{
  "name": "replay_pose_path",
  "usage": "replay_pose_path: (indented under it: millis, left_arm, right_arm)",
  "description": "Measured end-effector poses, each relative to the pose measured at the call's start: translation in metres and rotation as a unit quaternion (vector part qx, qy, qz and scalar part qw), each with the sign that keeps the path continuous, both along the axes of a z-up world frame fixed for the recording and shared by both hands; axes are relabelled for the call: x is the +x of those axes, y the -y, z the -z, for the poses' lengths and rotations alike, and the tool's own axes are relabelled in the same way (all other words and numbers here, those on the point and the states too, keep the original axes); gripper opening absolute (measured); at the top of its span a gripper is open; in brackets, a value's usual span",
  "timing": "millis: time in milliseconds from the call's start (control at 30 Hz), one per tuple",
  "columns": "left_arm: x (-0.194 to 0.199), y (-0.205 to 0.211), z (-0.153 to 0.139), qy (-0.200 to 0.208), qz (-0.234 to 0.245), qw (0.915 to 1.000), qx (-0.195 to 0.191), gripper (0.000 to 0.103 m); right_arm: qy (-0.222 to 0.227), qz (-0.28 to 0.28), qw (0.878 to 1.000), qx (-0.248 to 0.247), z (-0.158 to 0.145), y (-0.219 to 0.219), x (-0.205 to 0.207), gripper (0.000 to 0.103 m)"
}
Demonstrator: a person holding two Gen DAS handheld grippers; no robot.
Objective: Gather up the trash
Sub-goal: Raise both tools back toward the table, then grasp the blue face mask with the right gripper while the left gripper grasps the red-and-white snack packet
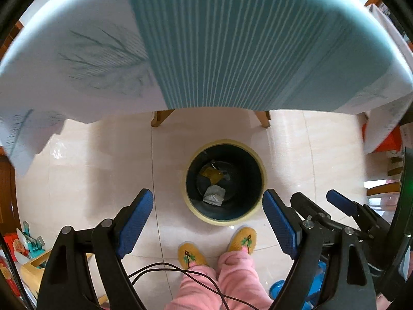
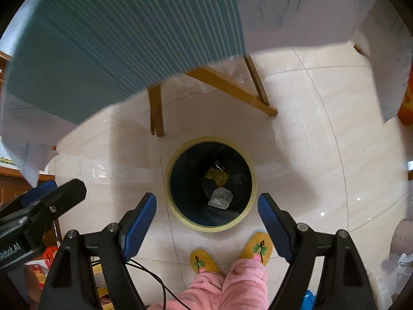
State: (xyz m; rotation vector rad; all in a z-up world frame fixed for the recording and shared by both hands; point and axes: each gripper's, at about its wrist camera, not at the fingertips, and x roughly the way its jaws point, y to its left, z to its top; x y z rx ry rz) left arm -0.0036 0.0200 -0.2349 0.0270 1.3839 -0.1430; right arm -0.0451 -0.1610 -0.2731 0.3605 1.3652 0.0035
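Left gripper (image 1: pixel 207 222) jaws stood wide apart, nothing between; right gripper (image 2: pixel 206 224) same, empty. Both pointed down at bin (image 1: pixel 192 204) on floor, near slippers (image 1: pixel 241 240), in front of table.

Trash sat at bin bottom: crumpled white tissue (image 1: pixel 214 195) on near side, yellow wrapper (image 1: pixel 213 175) beyond it. Judged both light, soft, easily crushed; wrapper likely slick film, best pinched at fold. Tissue would take a pinch anywhere.

Bin: round, dark smooth inside, pale yellow rim, looked like rigid plastic. Floor (image 1: pixel 103 175) glossy tile. Tablecloth (image 1: pixel 232 38) teal ribbed, white edges.
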Motion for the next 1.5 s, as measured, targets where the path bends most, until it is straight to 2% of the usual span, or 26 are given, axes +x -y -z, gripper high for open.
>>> replay_pose_path:
  millis: [233, 567, 700, 933, 1067, 1267, 1500]
  left_arm:
    - [-0.017, -0.014, -0.081, 0.027, 0.005, 0.9993, -0.026, 0.085]
    - [-0.023, -0.036, -0.198, 0.101, 0.008, 0.9941, -0.037, 0.085]
    - [-0.027, -0.045, -0.228, 0.123, 0.009, 0.9913, -0.044, 0.085]
    - [-0.028, -0.060, -0.266, 0.175, 0.013, 0.9831, -0.052, 0.085]
    - [-0.024, -0.063, -0.283, 0.203, 0.023, 0.9774, -0.054, 0.085]
    - [-0.012, -0.060, -0.303, 0.232, 0.046, 0.9702, -0.052, 0.085]
    - [0.012, -0.062, -0.316, 0.232, 0.042, 0.9690, -0.075, 0.085]
  right_arm:
    - [0.030, -0.006, 1.000, 0.001, -0.074, -0.010, -0.009, 0.081]
    - [0.077, -0.021, 0.997, 0.003, -0.177, -0.028, -0.025, 0.081]
    - [0.107, -0.034, 0.994, -0.006, -0.217, -0.034, -0.028, 0.081]
    - [0.181, -0.046, 0.981, -0.045, -0.283, -0.042, -0.030, 0.081]
    - [0.211, -0.044, 0.975, -0.059, -0.308, -0.046, -0.028, 0.081]
    - [0.232, -0.028, 0.970, -0.072, -0.325, -0.049, -0.019, 0.081]
    - [0.239, -0.005, 0.967, -0.084, -0.330, -0.050, -0.003, 0.081]
